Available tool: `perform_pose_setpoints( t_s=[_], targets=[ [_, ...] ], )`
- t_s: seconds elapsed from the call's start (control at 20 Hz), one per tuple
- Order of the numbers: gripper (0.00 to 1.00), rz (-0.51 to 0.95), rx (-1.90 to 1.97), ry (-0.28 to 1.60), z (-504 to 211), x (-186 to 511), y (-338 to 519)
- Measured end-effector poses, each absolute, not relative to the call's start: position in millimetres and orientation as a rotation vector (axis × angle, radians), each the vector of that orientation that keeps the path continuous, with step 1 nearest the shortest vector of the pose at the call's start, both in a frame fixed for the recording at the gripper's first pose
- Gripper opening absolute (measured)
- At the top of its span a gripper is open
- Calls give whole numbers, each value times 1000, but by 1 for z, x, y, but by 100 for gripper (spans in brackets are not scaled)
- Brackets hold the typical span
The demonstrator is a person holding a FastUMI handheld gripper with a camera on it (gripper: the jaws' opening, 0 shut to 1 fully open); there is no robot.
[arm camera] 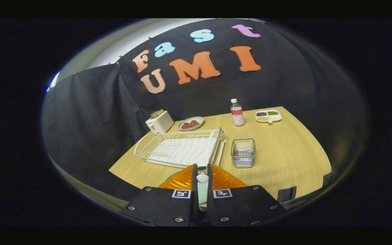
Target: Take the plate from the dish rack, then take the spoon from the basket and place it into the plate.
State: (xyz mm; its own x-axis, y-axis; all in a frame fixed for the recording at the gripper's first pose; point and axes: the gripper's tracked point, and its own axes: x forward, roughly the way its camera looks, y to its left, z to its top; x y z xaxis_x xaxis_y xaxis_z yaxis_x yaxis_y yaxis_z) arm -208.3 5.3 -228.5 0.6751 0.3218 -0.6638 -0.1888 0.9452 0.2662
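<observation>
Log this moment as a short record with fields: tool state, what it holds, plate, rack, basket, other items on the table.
tool: fingers nearly together, shut on the spoon
spoon: pale bowl end gripped between the fingers
plate: pale green, just beneath the fingertips, mostly hidden behind them
dish rack: white wire, beyond the fingers, no dishes in it
basket: wire mesh, beside the rack; contents cannot be told
table: light wood
other items: toaster, small plate of food, bottle, divided tray, all at the far side
</observation>
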Motion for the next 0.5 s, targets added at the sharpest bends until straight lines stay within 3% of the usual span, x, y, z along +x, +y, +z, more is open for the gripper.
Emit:
perform_pose_setpoints(
  t_s=[0.5],
  targets=[
    [9,432,163,866,-298,-216,62]
  ],
)
